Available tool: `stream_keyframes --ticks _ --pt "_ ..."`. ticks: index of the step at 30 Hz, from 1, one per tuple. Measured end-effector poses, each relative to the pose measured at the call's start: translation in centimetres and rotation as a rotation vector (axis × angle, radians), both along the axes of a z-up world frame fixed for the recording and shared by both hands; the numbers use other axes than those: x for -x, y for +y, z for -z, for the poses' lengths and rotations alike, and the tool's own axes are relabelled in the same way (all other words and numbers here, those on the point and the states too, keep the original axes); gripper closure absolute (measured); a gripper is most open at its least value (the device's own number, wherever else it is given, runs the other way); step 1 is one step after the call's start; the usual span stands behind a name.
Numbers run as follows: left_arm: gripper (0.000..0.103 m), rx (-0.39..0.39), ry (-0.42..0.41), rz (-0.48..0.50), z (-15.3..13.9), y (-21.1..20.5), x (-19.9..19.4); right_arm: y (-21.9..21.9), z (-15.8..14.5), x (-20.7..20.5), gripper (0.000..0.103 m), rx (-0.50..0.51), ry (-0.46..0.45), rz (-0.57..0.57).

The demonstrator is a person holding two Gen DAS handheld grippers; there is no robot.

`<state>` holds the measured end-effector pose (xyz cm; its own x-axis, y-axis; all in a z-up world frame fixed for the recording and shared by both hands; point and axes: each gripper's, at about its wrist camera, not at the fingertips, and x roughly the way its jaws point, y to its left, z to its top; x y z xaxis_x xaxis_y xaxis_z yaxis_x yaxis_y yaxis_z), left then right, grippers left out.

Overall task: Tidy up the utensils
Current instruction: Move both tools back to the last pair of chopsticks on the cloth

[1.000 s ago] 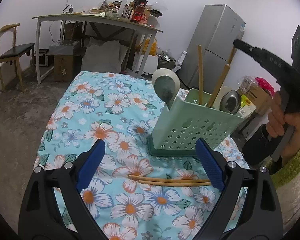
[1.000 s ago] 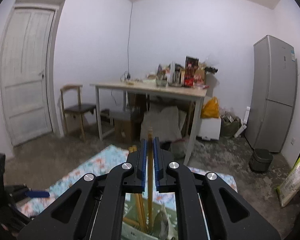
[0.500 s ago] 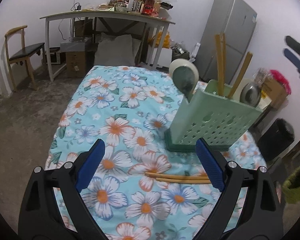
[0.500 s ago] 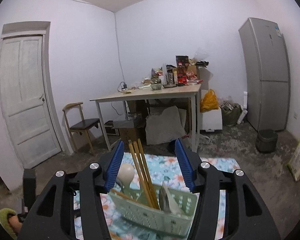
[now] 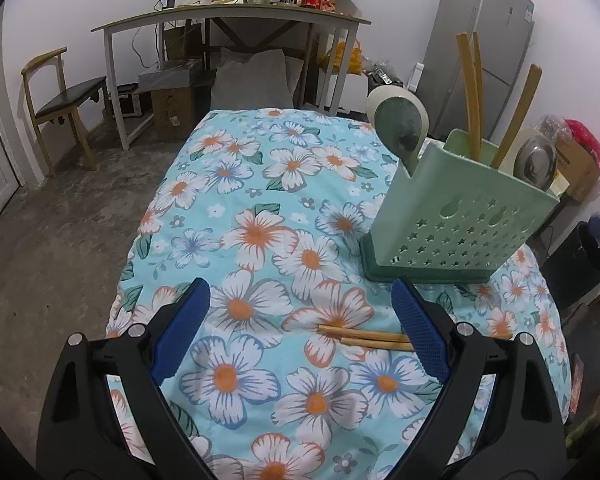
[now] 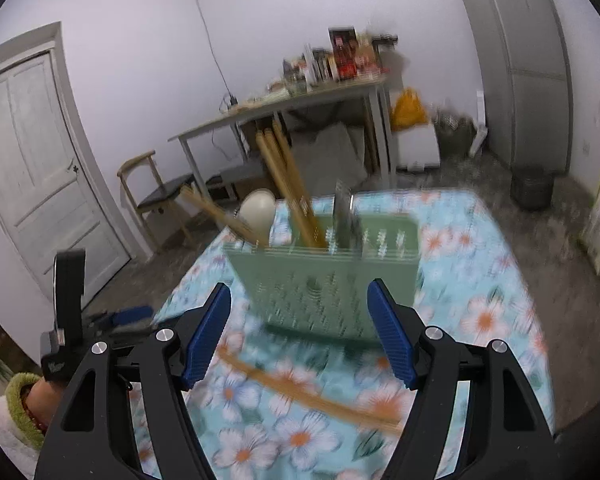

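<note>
A green perforated utensil holder [image 5: 456,220] stands on the floral cloth [image 5: 260,208] at the right. It holds several wooden chopsticks [image 5: 470,92], a pale spoon [image 5: 400,128] and a metal spoon [image 5: 534,162]. A pair of chopsticks [image 5: 364,338] lies on the cloth in front of it, between my left fingers. My left gripper [image 5: 300,328] is open and empty. In the blurred right wrist view my right gripper [image 6: 300,332] is open and empty, facing the holder [image 6: 324,276], with the lying chopsticks [image 6: 308,396] below it.
A cluttered table [image 5: 236,20], a wooden chair [image 5: 64,96] and a grey fridge [image 5: 484,40] stand behind the bed-like surface. A white door [image 6: 32,172] is at the left in the right wrist view. The left gripper's body [image 6: 68,312] shows there too.
My right gripper has opened and let go of a chopstick into the holder, then pulled back and tilted down. The left view has drifted slightly left and closer to the lying chopsticks.
</note>
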<state>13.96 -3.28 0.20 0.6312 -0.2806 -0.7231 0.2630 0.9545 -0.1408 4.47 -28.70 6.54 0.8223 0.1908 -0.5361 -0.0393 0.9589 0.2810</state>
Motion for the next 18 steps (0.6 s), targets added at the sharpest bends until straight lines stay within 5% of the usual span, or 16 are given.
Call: stream_keyframes --ticks 10,18 --pt "0.015 -0.050 0.005 -0.012 0.2 -0.3 0.2 3.6 5.8 0.6 0.034 -0.094 0.199 -0.058" --pt "0.015 -0.072 0.010 -0.030 0.5 -0.2 0.2 4.8 7.8 0.9 0.034 -0.060 0.267 -0.076"
